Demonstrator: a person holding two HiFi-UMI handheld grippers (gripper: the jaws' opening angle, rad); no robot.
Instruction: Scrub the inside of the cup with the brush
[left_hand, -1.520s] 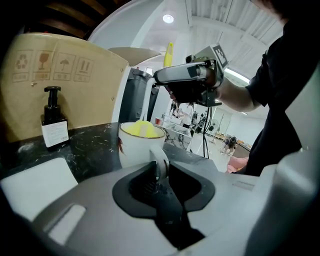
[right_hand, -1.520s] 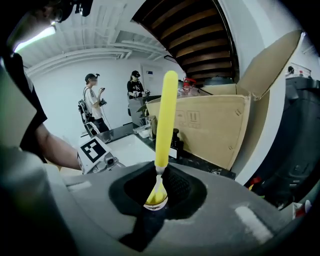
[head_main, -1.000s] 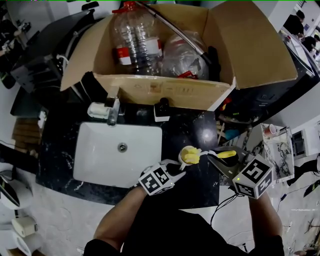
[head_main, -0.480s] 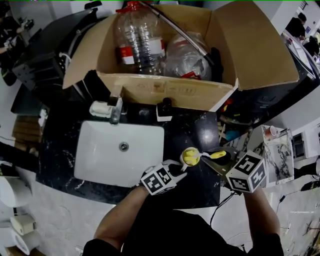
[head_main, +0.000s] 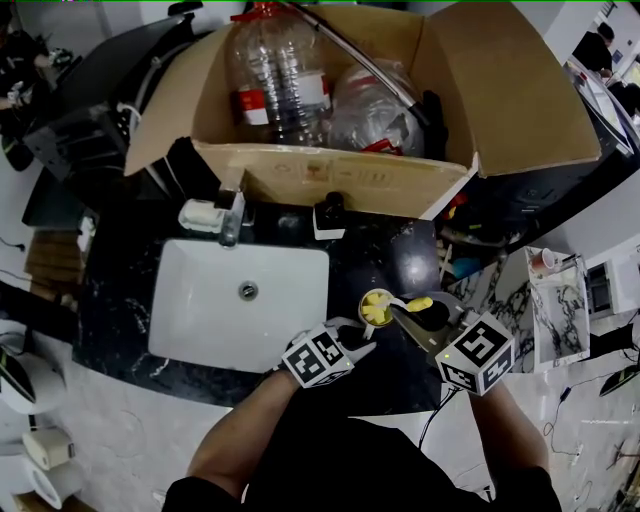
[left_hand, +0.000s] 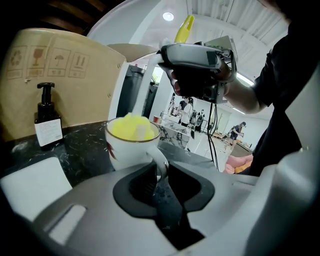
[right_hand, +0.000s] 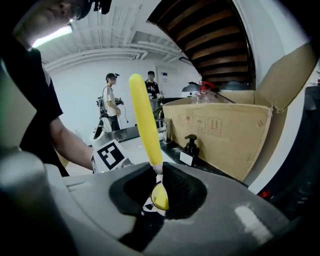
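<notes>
A white cup (head_main: 376, 312) with a gold rim (left_hand: 131, 145) stands on the black counter right of the sink. My left gripper (head_main: 358, 338) (left_hand: 159, 175) is shut on the cup's handle (left_hand: 160, 159). The brush's yellow sponge head (left_hand: 131, 126) sits inside the cup and fills its mouth. My right gripper (head_main: 415, 320) (right_hand: 157, 187) is shut on the brush's yellow handle (right_hand: 145, 125) (head_main: 419, 303). It is held above and to the right of the cup, so the brush slants down into it. In the left gripper view the right gripper (left_hand: 197, 65) hangs over the cup.
A white sink basin (head_main: 200, 330) with a faucet (head_main: 228, 215) lies left of the cup. A dark soap bottle (head_main: 328, 215) (left_hand: 47, 122) stands behind it. An open cardboard box (head_main: 330, 182) with plastic bottles fills the back. The counter's front edge (head_main: 400, 395) is near.
My right gripper has moved left and down toward the cup. The brush handle now stands steeper and the yellow head sits deeper in the cup. The left gripper and cup stayed put.
</notes>
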